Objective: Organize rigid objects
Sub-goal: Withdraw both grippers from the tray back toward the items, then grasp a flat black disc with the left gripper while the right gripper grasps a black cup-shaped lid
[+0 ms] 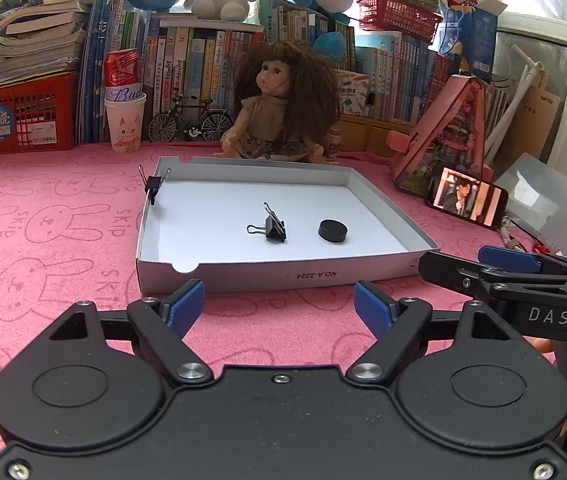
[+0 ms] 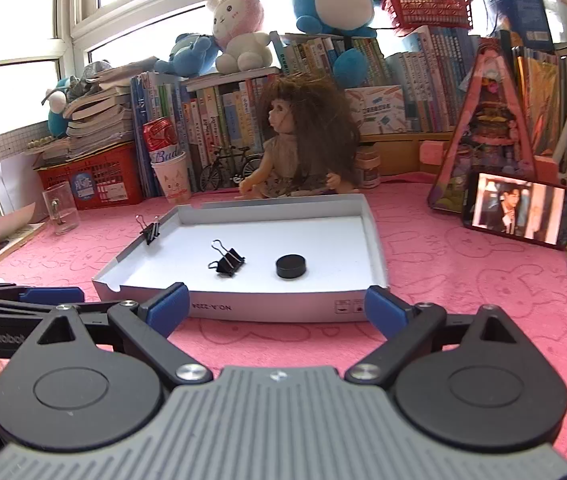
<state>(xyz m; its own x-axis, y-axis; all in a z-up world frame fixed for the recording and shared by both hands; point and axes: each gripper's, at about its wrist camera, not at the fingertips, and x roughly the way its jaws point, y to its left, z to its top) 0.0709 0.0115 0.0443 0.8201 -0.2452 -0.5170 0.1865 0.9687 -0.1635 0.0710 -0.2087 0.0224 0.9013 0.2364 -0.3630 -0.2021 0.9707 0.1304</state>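
Both pairs of jaws stand wide apart with nothing between them: the left gripper (image 1: 279,300) and the right gripper (image 2: 277,306) hover over the pink cloth just short of the near wall of the shallow white box (image 1: 283,276). Inside it, straight ahead of both, lie a black binder clip (image 1: 274,227) near the middle, one wire handle raised and one lying flat toward the left, and a black round cap (image 1: 332,231) just to its right. A second clip (image 1: 154,186) is clamped on the left wall. By my judgement the clip is nearer the left gripper, the cap nearer the right
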